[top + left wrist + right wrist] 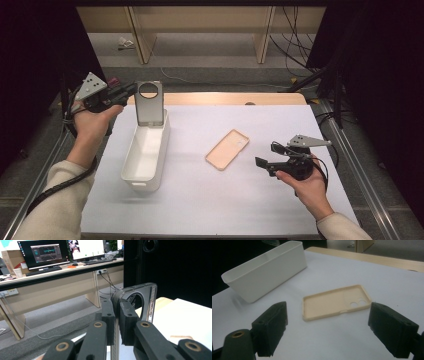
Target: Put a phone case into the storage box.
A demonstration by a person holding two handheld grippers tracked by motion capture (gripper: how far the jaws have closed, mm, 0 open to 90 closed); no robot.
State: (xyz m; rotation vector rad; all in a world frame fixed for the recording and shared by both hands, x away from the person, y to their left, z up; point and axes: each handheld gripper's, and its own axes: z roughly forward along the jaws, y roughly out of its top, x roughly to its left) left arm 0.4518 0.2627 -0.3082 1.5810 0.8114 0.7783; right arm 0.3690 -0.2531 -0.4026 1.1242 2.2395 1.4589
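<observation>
Right claw (266, 165) first, since it sits nearest me: I have it low over the white bench (210, 210) near the front right corner, jaws spread wide with nothing between them. Through the right gripper view its black pads (272, 325) frame the beige phone case (335, 305), which lies flat on the bench just ahead of them, hollow side up, its two camera holes toward the far end. From the high view that beige case (227, 149) rests around the middle of the bench, apart from everything else.

Farther back on my left stands the white bin (146, 155), a long narrow tub with its length running away from me. Left claw (131, 90) is clamped on the grey phone case (149, 102), pinching one long edge and holding it upright, its round camera cutout on top, over the bin's far end with the lower edge dipping toward the opening. In the left gripper view the pads (128, 322) press tight on that grey case (147, 298). Beyond it I see a wooden desk with monitors (43, 252).
</observation>
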